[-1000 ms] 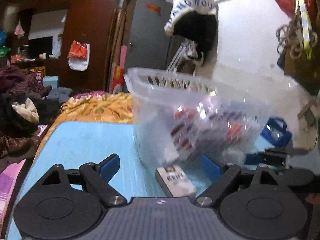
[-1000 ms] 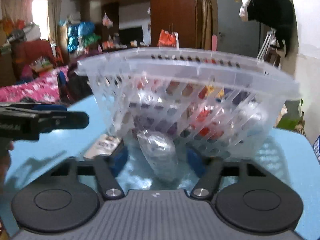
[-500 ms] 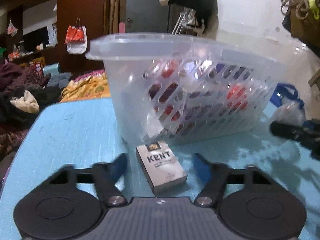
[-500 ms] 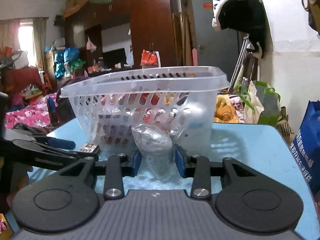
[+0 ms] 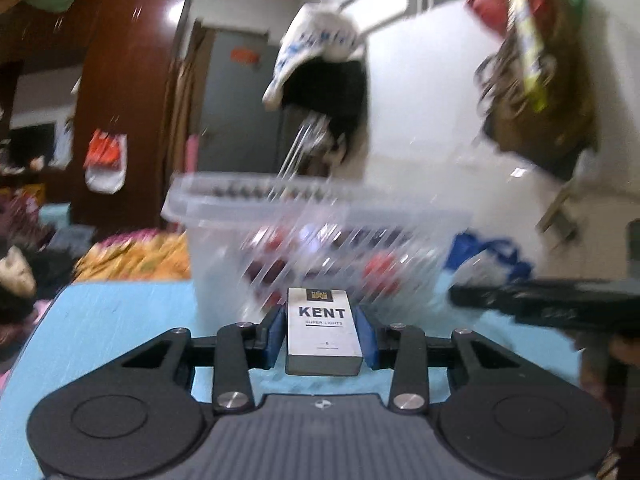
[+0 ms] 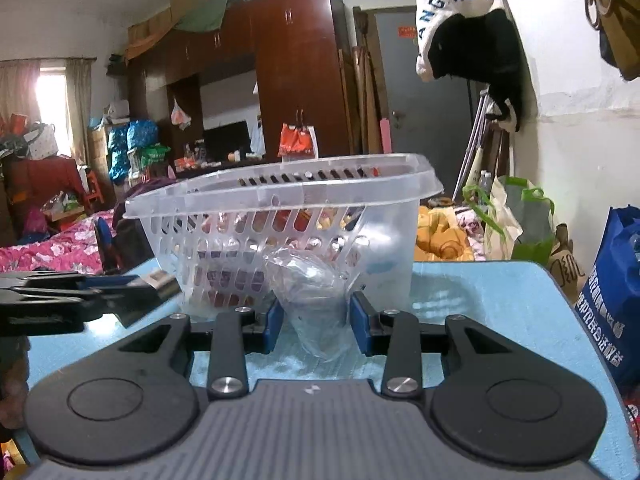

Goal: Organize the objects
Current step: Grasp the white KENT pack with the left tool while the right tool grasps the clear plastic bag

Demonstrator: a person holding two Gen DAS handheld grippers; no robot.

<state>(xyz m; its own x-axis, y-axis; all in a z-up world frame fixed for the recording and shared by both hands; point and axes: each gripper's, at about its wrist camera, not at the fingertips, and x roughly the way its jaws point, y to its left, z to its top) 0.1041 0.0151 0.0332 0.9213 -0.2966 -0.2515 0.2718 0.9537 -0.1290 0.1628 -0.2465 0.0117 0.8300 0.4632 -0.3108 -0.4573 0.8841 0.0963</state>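
Clear-plastic basket already holds items; left gripper, just closing, clamps the Kent pack, right gripper clamps the crumpled plastic bag, both still outside.

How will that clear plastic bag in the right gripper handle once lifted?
The clear plastic bag looks crumpled and thin, so probably floppy and light. The right gripper pinches film, so it may slip or sag.
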